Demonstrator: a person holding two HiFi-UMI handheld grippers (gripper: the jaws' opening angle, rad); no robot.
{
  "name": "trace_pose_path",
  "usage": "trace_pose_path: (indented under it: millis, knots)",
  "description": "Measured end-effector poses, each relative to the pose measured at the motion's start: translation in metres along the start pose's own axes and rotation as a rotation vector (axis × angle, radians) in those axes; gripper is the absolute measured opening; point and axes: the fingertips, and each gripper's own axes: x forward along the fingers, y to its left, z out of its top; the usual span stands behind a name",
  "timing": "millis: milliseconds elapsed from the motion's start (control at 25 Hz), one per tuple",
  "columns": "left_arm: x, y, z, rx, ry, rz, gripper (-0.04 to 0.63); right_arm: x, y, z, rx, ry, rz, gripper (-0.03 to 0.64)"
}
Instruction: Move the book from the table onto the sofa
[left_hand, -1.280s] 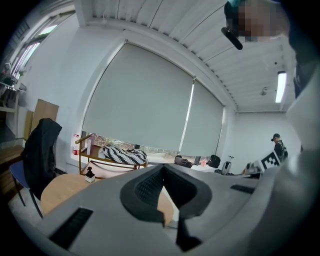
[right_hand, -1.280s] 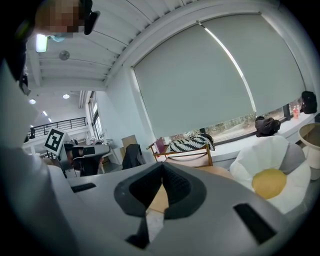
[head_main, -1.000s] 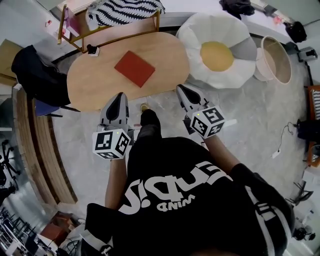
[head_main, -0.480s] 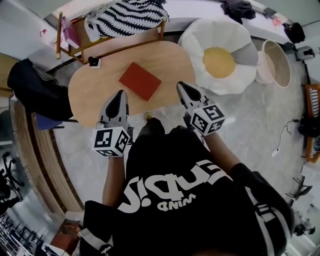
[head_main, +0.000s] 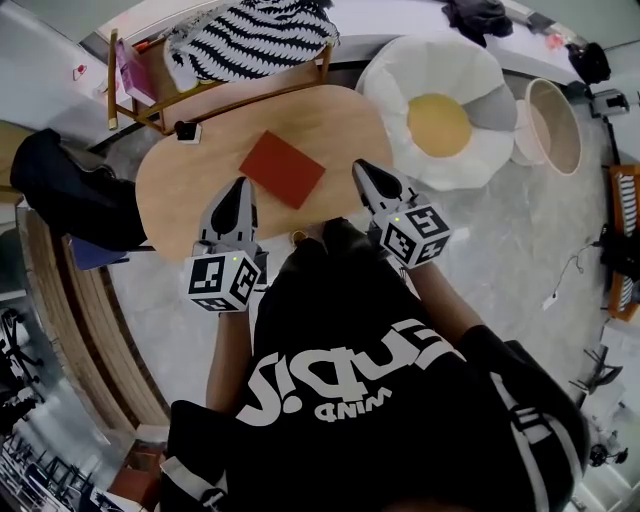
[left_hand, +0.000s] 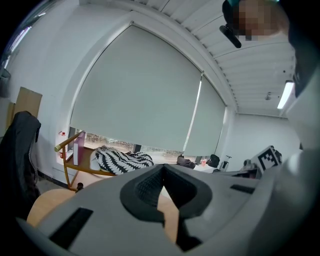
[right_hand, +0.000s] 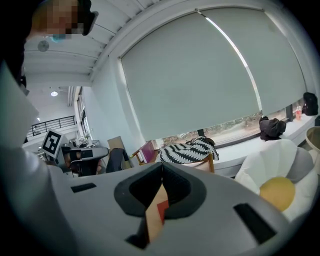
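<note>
A flat red book (head_main: 282, 168) lies on the oval wooden table (head_main: 190, 175), just beyond both grippers. My left gripper (head_main: 240, 188) hangs over the table's near edge, left of the book, shut and empty. At the table's right near edge my right gripper (head_main: 363, 171) is also shut, holding nothing. Through the slit of its jaws, the right gripper view shows a sliver of the red book (right_hand: 161, 210). A white round flower-shaped sofa cushion with a yellow middle (head_main: 437, 110) sits right of the table, and this sofa (right_hand: 276, 177) also shows in the right gripper view.
A wooden chair with a zebra-striped blanket (head_main: 250, 35) stands behind the table. A small black-and-white device (head_main: 187, 130) sits at the table's far left. A dark coat on a chair (head_main: 70, 190) is to the left, a round basket (head_main: 555, 125) to the far right.
The table and book have drawn closer under both grippers as the person stepped forward. Both grippers stay shut.
</note>
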Motion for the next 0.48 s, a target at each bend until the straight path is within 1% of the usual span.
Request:
trace_pose_path:
  millis: [280, 480]
  knots:
    - [0.020, 0.022, 0.008, -0.011, 0.007, 0.047, 0.008, 0.035, -0.016, 0.005, -0.017, 0.043, 0.034, 0.002]
    - [0.044, 0.038, 0.002, -0.023, 0.025, 0.081, 0.008, 0.067, -0.035, 0.003, -0.012, 0.063, 0.048, 0.002]
